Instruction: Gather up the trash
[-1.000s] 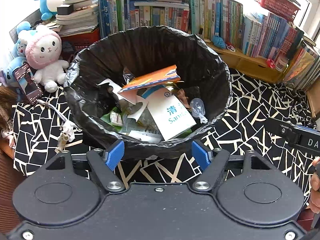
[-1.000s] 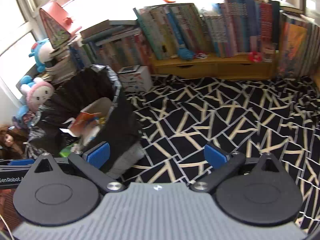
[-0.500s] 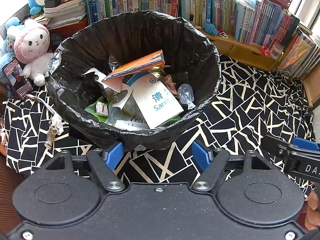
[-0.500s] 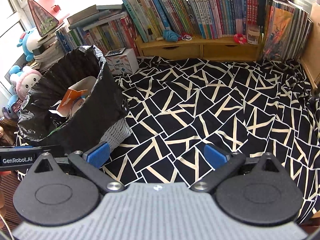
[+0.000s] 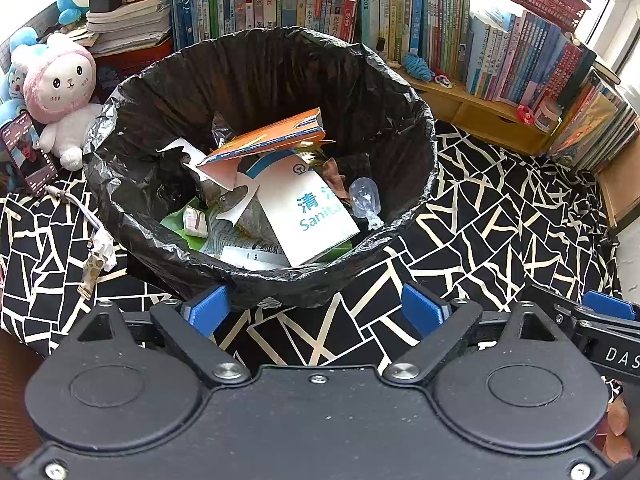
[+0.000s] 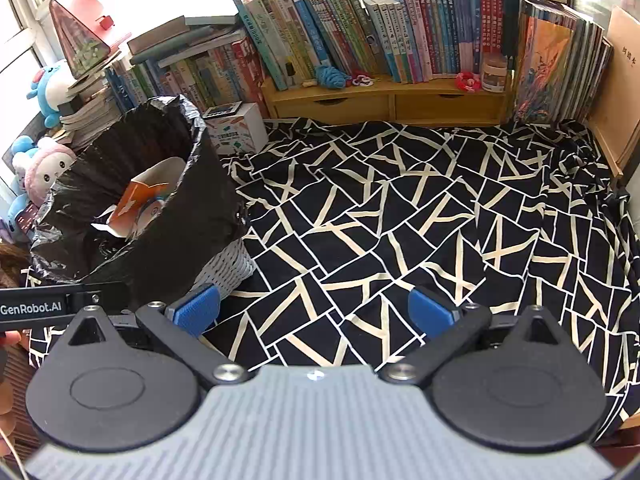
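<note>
The trash bin [image 5: 260,160], lined with a black bag, is sitting just ahead of the left claw [image 5: 316,308], its near rim almost touching the blue pads, and it is already holding a heap of trash [image 5: 280,200]: torn paper, an orange carton, a white packet and a clear plastic scrap. The left claw's jaws have just been opening and are now standing wide apart with nothing between them. The right claw [image 6: 316,312], off to the left claw's right, is also gaping with nothing in it, and it is looking out over the black-and-cream patterned cloth [image 6: 400,220], where no loose litter is showing. Collecting therefore seems largely done; what may be left is a crumpled scrap [image 5: 98,252] lying by a cable to the left of the bin. Beyond the bin, books [image 6: 360,40] are lining a wooden shelf, plush toys [image 5: 60,92] and a phone [image 5: 28,152] are crowding the far left, and a small box [image 6: 236,128] is standing behind the bin.
</note>
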Demonstrator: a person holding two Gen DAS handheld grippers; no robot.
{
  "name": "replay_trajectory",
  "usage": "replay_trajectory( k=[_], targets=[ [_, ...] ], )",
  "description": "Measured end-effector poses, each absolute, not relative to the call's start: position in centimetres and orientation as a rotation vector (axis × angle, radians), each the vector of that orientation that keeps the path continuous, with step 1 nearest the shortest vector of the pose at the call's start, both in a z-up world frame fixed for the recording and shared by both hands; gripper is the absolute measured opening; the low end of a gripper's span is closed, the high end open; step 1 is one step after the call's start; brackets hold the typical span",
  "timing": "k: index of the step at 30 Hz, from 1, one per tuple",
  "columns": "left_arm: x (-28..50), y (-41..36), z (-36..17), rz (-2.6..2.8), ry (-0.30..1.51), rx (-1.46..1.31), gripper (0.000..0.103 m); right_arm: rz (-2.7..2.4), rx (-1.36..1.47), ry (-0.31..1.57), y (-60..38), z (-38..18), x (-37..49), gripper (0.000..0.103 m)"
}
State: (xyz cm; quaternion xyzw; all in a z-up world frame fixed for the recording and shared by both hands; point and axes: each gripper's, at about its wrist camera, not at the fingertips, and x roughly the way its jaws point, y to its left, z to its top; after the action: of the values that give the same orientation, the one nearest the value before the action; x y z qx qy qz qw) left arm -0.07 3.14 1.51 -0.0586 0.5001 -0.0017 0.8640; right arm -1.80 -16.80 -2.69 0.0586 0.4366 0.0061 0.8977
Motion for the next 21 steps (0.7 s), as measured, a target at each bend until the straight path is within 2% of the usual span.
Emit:
replay_trajectory(
  k=[21],
  targets=[
    [0.86,3.14,0.68,0.039,1.076,-0.104,0.093,0.018,0.115,0.9,-16.71,-2.73,-1.33,0.103]
  ],
)
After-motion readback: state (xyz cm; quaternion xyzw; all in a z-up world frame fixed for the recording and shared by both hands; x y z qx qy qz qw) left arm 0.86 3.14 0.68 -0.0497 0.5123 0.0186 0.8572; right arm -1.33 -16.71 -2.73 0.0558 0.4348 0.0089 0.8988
